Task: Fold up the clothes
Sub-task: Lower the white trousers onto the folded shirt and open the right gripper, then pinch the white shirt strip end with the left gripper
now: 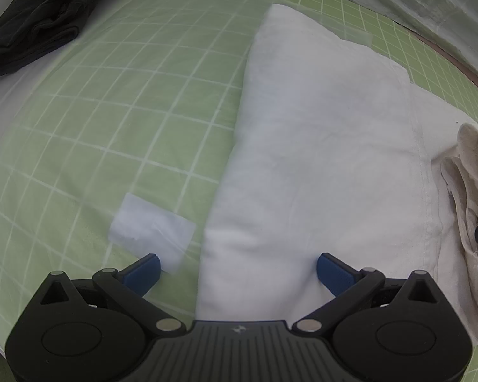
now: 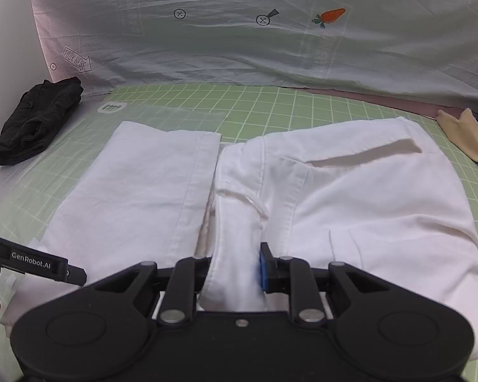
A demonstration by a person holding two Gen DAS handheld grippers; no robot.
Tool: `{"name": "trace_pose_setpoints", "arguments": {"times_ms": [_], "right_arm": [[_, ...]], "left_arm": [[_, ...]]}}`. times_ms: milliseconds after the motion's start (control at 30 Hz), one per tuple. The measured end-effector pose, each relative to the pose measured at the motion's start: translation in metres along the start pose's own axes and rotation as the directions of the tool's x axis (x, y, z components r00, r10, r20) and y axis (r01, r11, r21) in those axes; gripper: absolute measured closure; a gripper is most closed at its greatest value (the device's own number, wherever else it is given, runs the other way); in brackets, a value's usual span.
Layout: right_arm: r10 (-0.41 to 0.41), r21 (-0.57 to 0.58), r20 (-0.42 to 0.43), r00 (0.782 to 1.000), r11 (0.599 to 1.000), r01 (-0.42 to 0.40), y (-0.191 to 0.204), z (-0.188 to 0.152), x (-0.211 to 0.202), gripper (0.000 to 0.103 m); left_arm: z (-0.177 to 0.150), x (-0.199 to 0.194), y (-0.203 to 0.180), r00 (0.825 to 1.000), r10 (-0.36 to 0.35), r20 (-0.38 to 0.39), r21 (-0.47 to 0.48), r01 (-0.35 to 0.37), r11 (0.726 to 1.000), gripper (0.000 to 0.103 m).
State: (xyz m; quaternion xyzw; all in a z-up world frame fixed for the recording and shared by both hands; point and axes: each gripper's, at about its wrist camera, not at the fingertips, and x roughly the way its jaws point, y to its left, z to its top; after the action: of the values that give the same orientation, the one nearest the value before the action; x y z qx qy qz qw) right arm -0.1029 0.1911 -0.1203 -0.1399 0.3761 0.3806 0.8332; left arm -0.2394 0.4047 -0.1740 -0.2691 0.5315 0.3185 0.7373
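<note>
White trousers [image 2: 350,191] lie spread on the green grid mat [image 2: 271,105], one leg folded flat at the left [image 2: 137,184]. My right gripper [image 2: 235,270] is shut on a raised fold of the waistband, and the cloth stands up between its pads. In the left wrist view the folded leg [image 1: 318,143] runs away from me. My left gripper [image 1: 237,270] hovers open over its near edge, one blue pad [image 1: 143,270] above the mat and the other above the cloth. The left gripper's body [image 2: 32,262] shows at the left edge of the right wrist view.
A folded black garment [image 2: 35,121] lies at the mat's far left, also black garment [image 1: 32,22]. A beige garment [image 2: 462,140] sits at the far right. A carrot-print sheet [image 2: 239,31] hangs behind the mat. A pale rectangular patch [image 1: 153,229] lies on the mat by my left pad.
</note>
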Motion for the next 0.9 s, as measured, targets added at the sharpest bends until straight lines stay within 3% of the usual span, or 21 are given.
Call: {"name": "trace_pose_setpoints", "arguments": {"times_ms": [133, 200, 300, 400, 500, 667, 767, 833, 900], "right_arm": [[-0.023, -0.064, -0.065, 0.998, 0.998, 0.019, 0.005, -0.014, 0.023, 0.079], [-0.015, -0.076, -0.066, 0.998, 0.997, 0.01, 0.008, -0.011, 0.019, 0.062], [-0.011, -0.065, -0.035, 0.999, 0.998, 0.009, 0.008, -0.006, 0.008, 0.037], [-0.054, -0.051, -0.004, 0.999, 0.997, 0.054, 0.003, 0.002, -0.001, 0.03], [-0.053, 0.041, 0.065, 0.996, 0.998, 0.05, -0.015, 0.013, -0.022, 0.02], [-0.169, 0.164, 0.174, 0.97, 0.976, 0.14, -0.051, 0.027, -0.042, 0.013], [-0.282, 0.229, 0.14, 0.949, 0.942, 0.247, -0.079, 0.022, -0.029, 0.011], [-0.342, 0.282, 0.064, 0.937, 0.907, 0.312, -0.097, 0.012, -0.012, 0.001], [-0.318, 0.318, -0.031, 0.948, 0.896, 0.311, -0.111, -0.01, 0.008, 0.001]], "left_arm": [[0.0, 0.0, 0.0, 1.0, -0.002, 0.0, 0.0, 0.002, 1.0, 0.0], [0.0, 0.0, 0.0, 1.0, -0.005, -0.002, 0.0, 0.005, 1.0, 0.0], [-0.001, 0.0, 0.0, 1.0, -0.006, 0.0, 0.003, 0.006, 1.0, 0.0], [-0.002, 0.001, -0.001, 1.0, -0.008, 0.003, 0.006, 0.007, 1.0, 0.0], [-0.002, 0.001, 0.0, 1.0, -0.007, 0.002, 0.007, 0.007, 1.0, 0.0], [0.0, 0.002, -0.001, 1.0, -0.002, -0.002, 0.009, 0.002, 1.0, 0.0], [-0.001, 0.001, -0.001, 1.0, -0.001, -0.003, 0.009, 0.001, 1.0, 0.0], [-0.001, 0.001, -0.001, 1.0, -0.002, -0.003, 0.008, 0.002, 1.0, 0.0], [-0.001, 0.002, -0.001, 1.0, -0.002, -0.003, 0.009, 0.002, 1.0, 0.0]]}}
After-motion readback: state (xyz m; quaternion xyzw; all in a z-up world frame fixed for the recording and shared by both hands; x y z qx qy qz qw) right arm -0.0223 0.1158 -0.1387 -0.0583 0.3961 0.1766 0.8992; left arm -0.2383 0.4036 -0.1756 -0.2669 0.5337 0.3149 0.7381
